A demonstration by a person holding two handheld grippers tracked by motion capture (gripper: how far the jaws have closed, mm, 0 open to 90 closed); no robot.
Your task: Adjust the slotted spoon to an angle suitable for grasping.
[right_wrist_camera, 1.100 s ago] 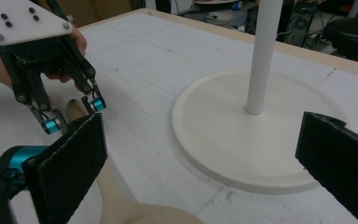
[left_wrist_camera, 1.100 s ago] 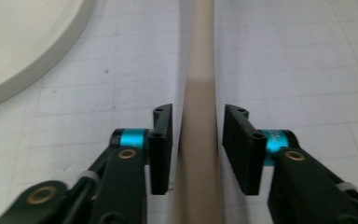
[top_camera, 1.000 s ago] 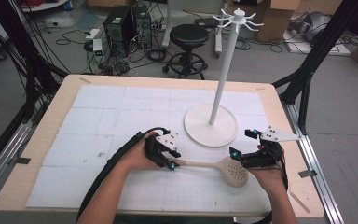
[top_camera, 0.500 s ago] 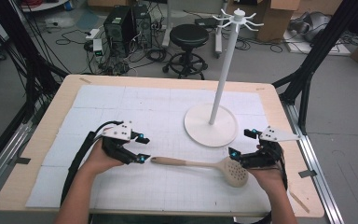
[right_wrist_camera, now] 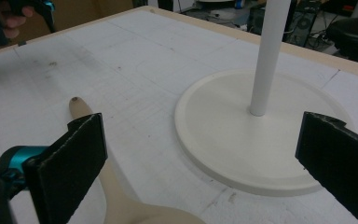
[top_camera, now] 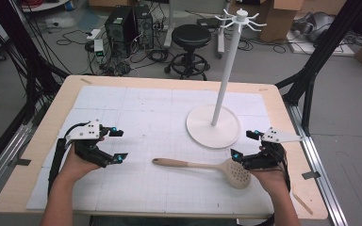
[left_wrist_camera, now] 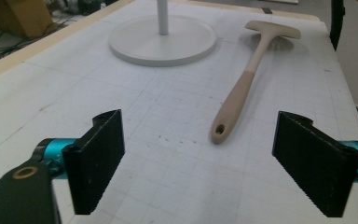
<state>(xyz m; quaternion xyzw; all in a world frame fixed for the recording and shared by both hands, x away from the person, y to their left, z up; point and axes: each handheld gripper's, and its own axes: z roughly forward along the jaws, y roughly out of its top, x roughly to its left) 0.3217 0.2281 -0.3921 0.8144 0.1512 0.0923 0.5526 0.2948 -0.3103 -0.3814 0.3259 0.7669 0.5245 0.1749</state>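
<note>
A beige slotted spoon [top_camera: 202, 165] lies flat on the white gridded mat, its handle pointing left and its round head at the right. My left gripper [top_camera: 120, 144] hovers left of the handle end, apart from it. Its jaws have just been opening and hold nothing; in the left gripper view [left_wrist_camera: 199, 140] the spoon [left_wrist_camera: 240, 88] lies ahead of them. My right gripper [top_camera: 242, 144] stands open beside the spoon's head. In the right gripper view [right_wrist_camera: 205, 135] the handle [right_wrist_camera: 86, 112] runs past the left jaw, with the stand base [right_wrist_camera: 242, 154] ahead.
A white stand with a round base [top_camera: 213, 126] and a tall pole topped by hooks [top_camera: 239, 16] sits at the mat's right. The wooden table edge [top_camera: 169, 81] frames the mat. A stool [top_camera: 192, 35] and computer gear stand on the floor behind the table.
My left gripper let go of the spoon's handle end, slid left away from it and spread its jaws. The spoon and the right gripper stayed put.
</note>
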